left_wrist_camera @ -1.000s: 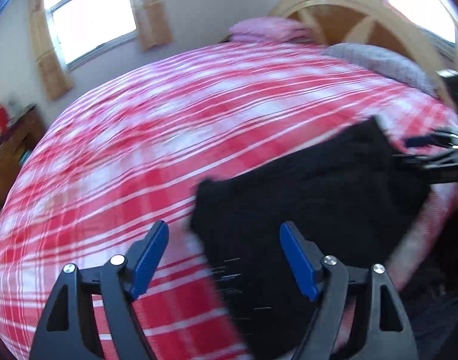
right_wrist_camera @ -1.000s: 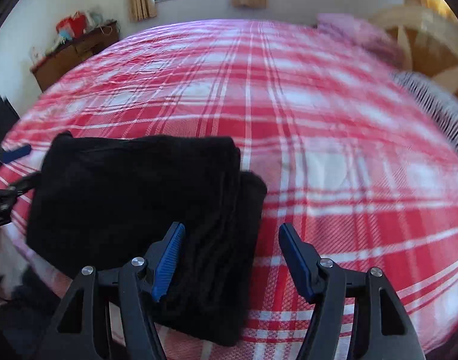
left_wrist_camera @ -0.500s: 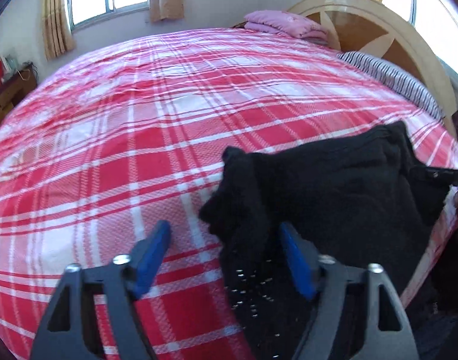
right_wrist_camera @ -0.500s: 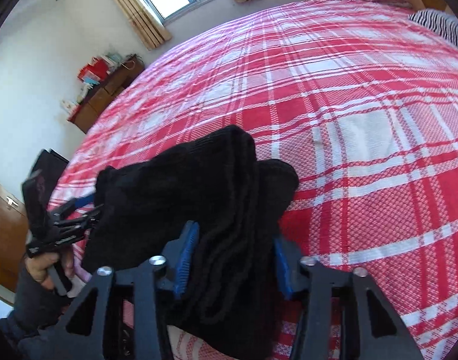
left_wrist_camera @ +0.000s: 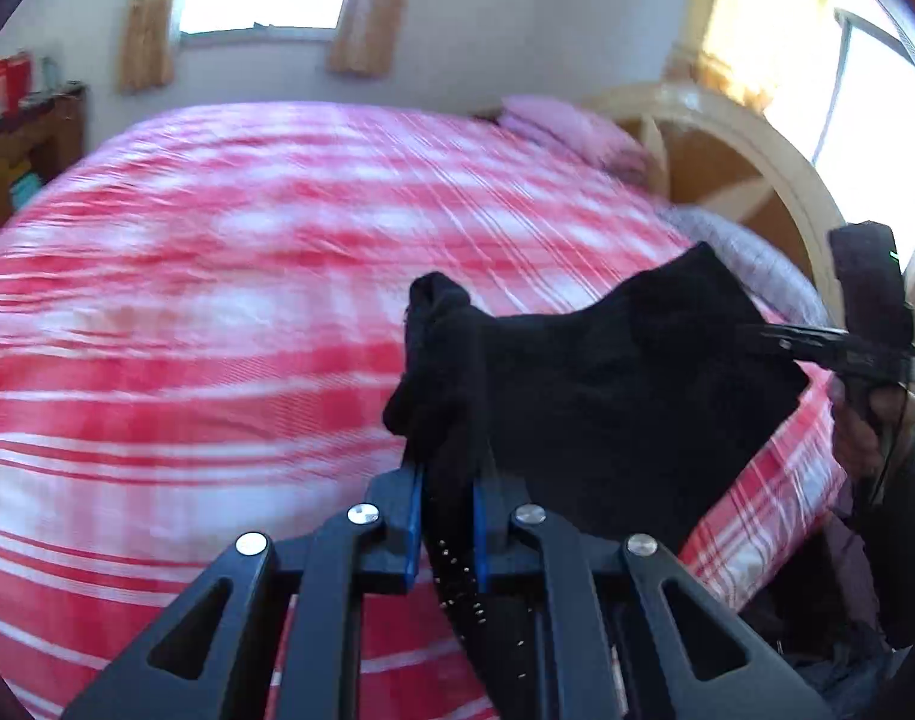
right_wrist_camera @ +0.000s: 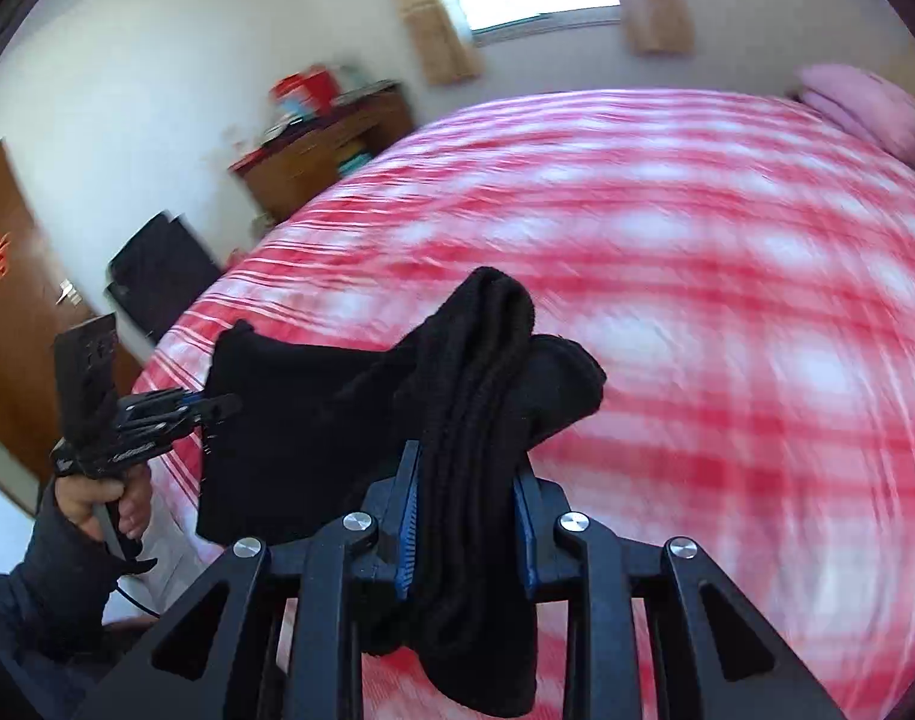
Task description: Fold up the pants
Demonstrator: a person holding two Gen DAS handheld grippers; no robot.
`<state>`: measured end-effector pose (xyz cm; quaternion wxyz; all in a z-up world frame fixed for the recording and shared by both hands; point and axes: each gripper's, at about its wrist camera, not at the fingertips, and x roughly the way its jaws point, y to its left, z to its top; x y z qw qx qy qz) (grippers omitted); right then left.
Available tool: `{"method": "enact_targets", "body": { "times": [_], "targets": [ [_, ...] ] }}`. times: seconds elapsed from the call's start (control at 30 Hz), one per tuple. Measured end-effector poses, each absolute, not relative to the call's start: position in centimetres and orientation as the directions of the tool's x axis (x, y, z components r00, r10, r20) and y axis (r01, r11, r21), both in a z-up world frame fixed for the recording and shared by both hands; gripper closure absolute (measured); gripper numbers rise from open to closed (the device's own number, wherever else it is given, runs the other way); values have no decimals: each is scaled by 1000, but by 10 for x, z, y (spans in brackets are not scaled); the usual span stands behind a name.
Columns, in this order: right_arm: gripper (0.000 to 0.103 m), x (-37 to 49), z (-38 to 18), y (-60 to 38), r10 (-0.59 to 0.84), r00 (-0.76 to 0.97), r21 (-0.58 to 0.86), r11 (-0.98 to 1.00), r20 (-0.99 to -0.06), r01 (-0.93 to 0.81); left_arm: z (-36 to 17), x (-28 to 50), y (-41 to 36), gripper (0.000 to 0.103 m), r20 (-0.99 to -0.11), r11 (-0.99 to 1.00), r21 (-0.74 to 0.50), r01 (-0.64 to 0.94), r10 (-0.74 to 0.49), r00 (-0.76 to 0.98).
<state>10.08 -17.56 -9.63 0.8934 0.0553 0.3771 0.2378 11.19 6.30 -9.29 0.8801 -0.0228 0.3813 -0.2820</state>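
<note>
- Left wrist: your left gripper (left_wrist_camera: pixel 448 525) is closing, pads clamped on the black pants (left_wrist_camera: pixel 613 384).
- Right wrist: your right gripper (right_wrist_camera: pixel 466 531) is closing, pinching a thicker fold.

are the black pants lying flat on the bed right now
No, the black pants hang bunched between the left gripper and right gripper, above the bed.

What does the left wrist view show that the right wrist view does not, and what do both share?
Only the left wrist view shows the curved wooden headboard, the grey striped pillow and the right tool from outside. Only the right wrist view shows the brown door, a dark chair and the left tool from outside. Both show the black pants pinched at each end with the jaws closing on them, the red plaid bed, the pink pillow and the wooden dresser.
</note>
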Motion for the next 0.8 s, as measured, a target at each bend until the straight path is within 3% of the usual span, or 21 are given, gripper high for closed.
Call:
{"method": "enact_targets", "body": {
  "times": [0.1, 0.23, 0.33, 0.37, 0.4, 0.43, 0.47, 0.57, 0.63, 0.8],
  "targets": [
    [76, 164, -86, -132, 534, 556, 290, 835, -637, -468, -79, 126, 111, 89, -648, 900, -209, 383, -421, 635],
    [76, 239, -113, -76, 628, 443, 397, 764, -640, -509, -97, 148, 157, 84, -685, 956, -153, 250, -285, 670],
    [74, 270, -159, -49, 588, 394, 405, 792, -706, -457, -134, 160, 168, 76, -747, 989, -20, 148, -113, 655],
    [66, 277, -174, -48, 536, 409, 373, 830, -738, -415, -147, 162, 167, 72, -769, 991, 43, 124, -47, 638],
    [45, 281, -189, -51, 484, 429, 337, 864, -763, -374, -158, 162, 166, 49, -778, 990, 87, 112, -3, 628],
    [43, 282, -194, -59, 492, 448, 352, 864, -747, -362, -162, 157, 164, 34, -751, 987, 135, 83, 47, 659],
    [43, 281, -195, -68, 530, 450, 396, 844, -719, -361, -162, 153, 162, 29, -723, 982, 177, 61, 88, 685],
    [41, 269, -182, -98, 511, 507, 413, 860, -694, -300, -153, 143, 156, 28, -709, 965, 258, 53, 152, 689],
    [41, 254, -169, -115, 434, 584, 351, 900, -686, -257, -140, 134, 149, 28, -672, 949, 314, 33, 198, 714],
    [41, 188, -124, -137, 346, 692, 253, 938, -634, -237, -104, 108, 133, 28, -635, 965, 256, 59, 122, 763]
  ]
}}
